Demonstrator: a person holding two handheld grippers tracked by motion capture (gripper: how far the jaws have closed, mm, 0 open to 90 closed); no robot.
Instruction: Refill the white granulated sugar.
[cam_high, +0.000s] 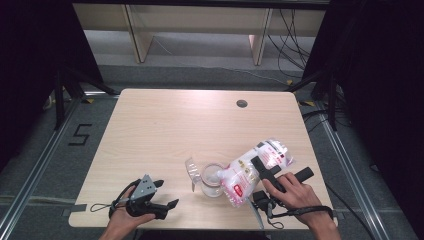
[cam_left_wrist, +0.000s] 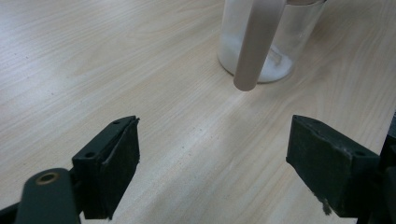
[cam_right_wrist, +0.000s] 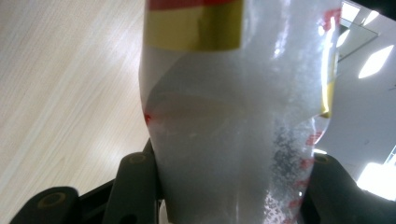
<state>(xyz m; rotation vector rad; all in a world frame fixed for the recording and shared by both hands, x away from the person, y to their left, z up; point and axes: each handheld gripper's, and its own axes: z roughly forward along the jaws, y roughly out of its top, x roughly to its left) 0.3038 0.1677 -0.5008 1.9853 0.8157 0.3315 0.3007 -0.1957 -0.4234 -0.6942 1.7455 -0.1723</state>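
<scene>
A clear plastic bag (cam_high: 255, 170) with red and yellow print and a white powder inside lies tilted, its low end over a glass jar (cam_high: 213, 180). My right gripper (cam_high: 261, 169) is shut on the bag (cam_right_wrist: 233, 116), which rises between the black jaws in the right gripper view. The jar (cam_left_wrist: 268, 42) holds some white powder at its bottom, and a pale rod-like handle (cam_left_wrist: 256, 42) hangs in front of it. My left gripper (cam_high: 167, 194) rests near the table's front left, open, a short way left of the jar. Its fingers (cam_left_wrist: 112, 163) stand wide apart over bare wood.
A clear plastic scoop or lid (cam_high: 193, 170) leans against the jar's left side. The wooden table (cam_high: 165, 125) has a dark round hole (cam_high: 242, 103) near its far edge. Dark stands and cables flank the table on the floor.
</scene>
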